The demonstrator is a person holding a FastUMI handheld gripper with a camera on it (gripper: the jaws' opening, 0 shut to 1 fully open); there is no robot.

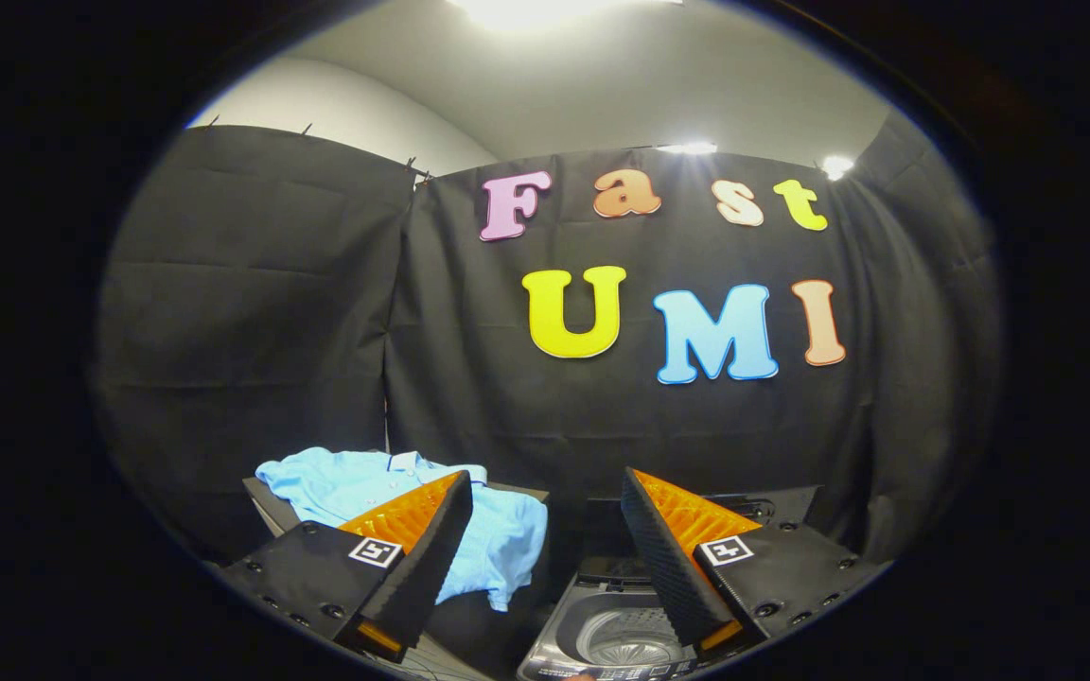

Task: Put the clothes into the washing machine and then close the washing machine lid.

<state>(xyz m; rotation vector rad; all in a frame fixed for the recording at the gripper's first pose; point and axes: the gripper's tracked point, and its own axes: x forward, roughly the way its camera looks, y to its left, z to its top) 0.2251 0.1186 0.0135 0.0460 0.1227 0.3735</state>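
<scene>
Claw (545,530) open, empty, spread for a grab. Blue shirt (498,530) draped off surface (266,501) beside open washing machine (621,638), within easy reach.

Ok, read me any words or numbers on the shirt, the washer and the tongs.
Shirt: no text to be seen.
Washer: marks on its near panel, too small and blurred to read.
Tongs, open, the shirt beyond one finger and the washer below the other: a square coded marker on each finger, a pattern and not words.
</scene>
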